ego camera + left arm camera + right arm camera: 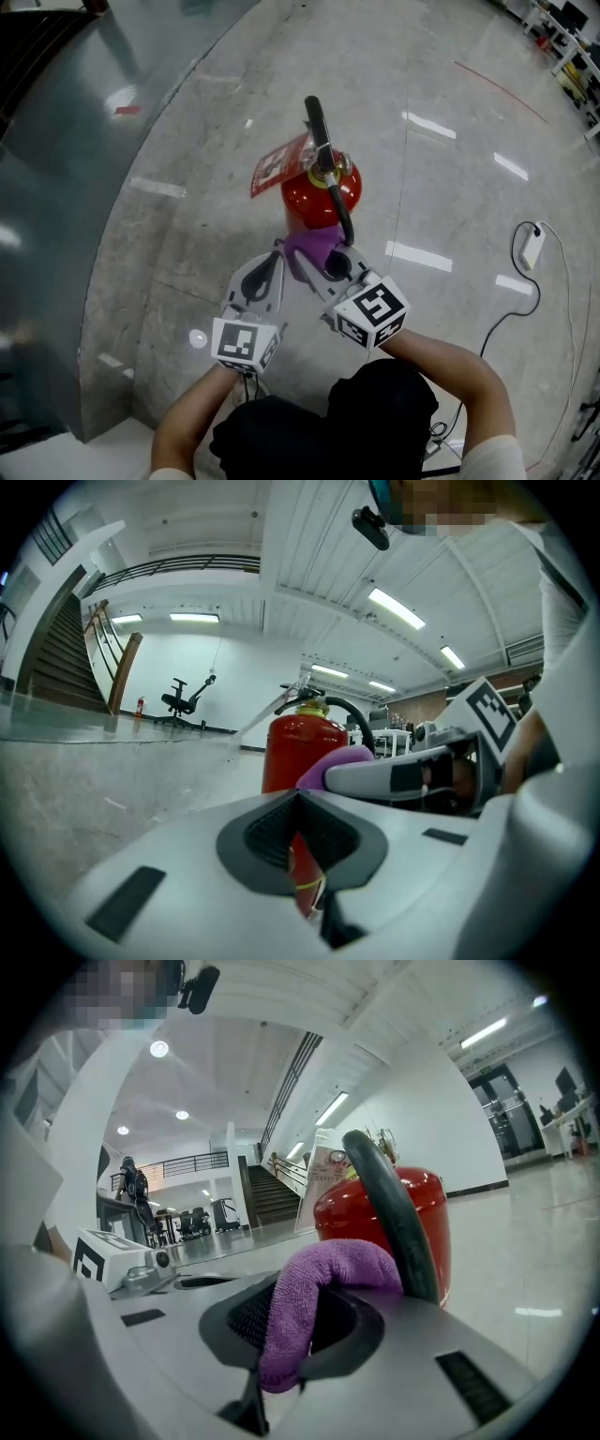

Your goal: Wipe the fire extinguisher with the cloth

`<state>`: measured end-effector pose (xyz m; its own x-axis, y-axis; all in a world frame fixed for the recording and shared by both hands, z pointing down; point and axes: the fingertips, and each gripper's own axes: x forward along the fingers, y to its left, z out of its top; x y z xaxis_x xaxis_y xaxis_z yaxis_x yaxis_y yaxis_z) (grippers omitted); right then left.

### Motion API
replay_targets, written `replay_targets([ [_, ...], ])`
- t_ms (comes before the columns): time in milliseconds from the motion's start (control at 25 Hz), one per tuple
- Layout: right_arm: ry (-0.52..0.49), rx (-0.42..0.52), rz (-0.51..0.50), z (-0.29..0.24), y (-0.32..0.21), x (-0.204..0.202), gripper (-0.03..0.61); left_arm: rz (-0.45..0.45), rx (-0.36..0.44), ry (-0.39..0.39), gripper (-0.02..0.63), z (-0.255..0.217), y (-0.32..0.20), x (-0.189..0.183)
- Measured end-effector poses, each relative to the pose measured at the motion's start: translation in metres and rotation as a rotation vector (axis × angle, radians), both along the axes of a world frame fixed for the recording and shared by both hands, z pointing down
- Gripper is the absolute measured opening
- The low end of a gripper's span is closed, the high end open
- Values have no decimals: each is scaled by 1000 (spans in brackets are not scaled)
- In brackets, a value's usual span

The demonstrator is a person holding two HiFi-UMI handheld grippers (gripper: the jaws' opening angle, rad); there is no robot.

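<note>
The right gripper [336, 265] is clamping a fold of the purple cloth [314, 247], which is bulging out between its jaws and reaching toward the red fire extinguisher [321, 195]. The extinguisher is standing upright at the centre of the head view, its black hose [335, 187] curving down toward the cloth and a red-and-white tag [278, 167] hanging at its upper left. The cloth is probably resting against the near side of the red body, though the steep angle makes contact hard to confirm. The left gripper [265, 274] is waiting just left of the cloth with its jaws closed together on nothing.

The wiping looks to be at its start or barely under way: the cloth is meeting only the near side, and the far side, top and handle are all waiting to be covered.

The extinguisher is sitting on a glossy pale stone floor [450, 187] that is reflecting ceiling lights. A grey curved platform [56, 187] is filling the left of the frame, and a white adapter [532, 246] with a black cable [525, 300] is lying at the right.
</note>
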<state>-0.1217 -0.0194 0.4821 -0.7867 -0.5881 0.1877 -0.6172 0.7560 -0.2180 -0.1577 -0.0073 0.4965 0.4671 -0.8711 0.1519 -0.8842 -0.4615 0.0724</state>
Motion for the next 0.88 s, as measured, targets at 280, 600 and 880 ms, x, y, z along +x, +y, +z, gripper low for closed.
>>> replay_targets([
  [280,-32,41,-10,-25,4,-1,55,8,19,-9,5,-14,2,1],
  [600,-74,121,-43,-59,17,2,55,3,9,5,5,-13,-1,-2],
  [880,-88,235,-78,-92,34,14,55,19,25,-5,5,-21,2,4],
])
